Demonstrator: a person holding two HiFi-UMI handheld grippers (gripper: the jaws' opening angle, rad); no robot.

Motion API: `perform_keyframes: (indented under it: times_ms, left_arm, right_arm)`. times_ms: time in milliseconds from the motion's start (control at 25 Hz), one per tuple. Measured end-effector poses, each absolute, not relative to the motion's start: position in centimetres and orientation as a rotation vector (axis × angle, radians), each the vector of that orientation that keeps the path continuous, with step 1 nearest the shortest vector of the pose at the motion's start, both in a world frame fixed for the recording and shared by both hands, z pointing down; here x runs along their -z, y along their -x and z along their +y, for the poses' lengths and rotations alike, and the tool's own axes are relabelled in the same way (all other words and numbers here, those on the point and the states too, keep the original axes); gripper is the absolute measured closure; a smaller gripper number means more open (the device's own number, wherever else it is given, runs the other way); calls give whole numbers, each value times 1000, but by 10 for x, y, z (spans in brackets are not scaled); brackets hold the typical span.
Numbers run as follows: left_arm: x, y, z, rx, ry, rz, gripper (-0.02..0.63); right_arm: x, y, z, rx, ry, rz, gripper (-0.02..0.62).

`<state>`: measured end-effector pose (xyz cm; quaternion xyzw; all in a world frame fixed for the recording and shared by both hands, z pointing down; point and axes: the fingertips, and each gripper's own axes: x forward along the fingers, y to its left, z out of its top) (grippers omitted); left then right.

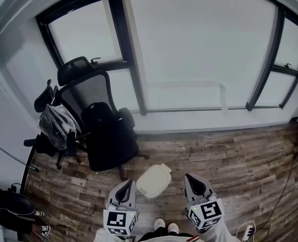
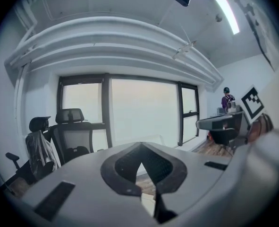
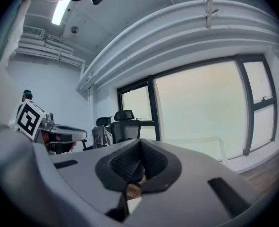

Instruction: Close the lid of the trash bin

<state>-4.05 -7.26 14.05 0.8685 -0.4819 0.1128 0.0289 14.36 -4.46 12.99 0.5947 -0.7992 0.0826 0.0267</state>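
Observation:
A small cream trash bin [image 1: 154,181] stands on the wood floor just ahead of my feet. From above its lid looks down flat, with a small tab at its far right corner; I cannot tell whether it is fully seated. My left gripper [image 1: 123,188] hangs to the bin's left and my right gripper [image 1: 193,180] to its right, neither touching it. In both gripper views the jaws point at the windows, with the pads [image 2: 140,148] [image 3: 140,143] meeting at their tips and nothing held.
A black office chair [image 1: 106,135] stands just behind the bin to the left, and a second chair [image 1: 58,120] draped with a plastic bag is beyond it. The window wall [image 1: 199,59] closes the far side. A power strip [image 1: 247,231] and a cable [image 1: 285,185] lie at the right.

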Motion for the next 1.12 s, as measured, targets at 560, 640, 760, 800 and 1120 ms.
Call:
perform_keyframes:
  times_ms: [560, 640, 760, 800, 1120]
  left_arm:
    - [-123, 36, -67, -293, -2690, -1511, 598]
    - [-122, 38, -65, -292, -2695, -1514, 598]
    - [-123, 41, -66, -298, -2693, -1535, 598]
    - [-125, 41, -66, -306, -2692, -1544, 598]
    - [-137, 47, -84, -324, -2672, -1544, 598]
  right_arm:
    - [-112, -148, -32, -214, -1880, -2478, 572]
    - [-112, -146, -31, -215, -1881, -2476, 572]
    - [-112, -142, -32, -218, -1862, -2472, 572]
    - [-113, -141, -33, -221, -1854, -2471, 572]
    - [-128, -131, -53, -235, -1833, -2471, 572]
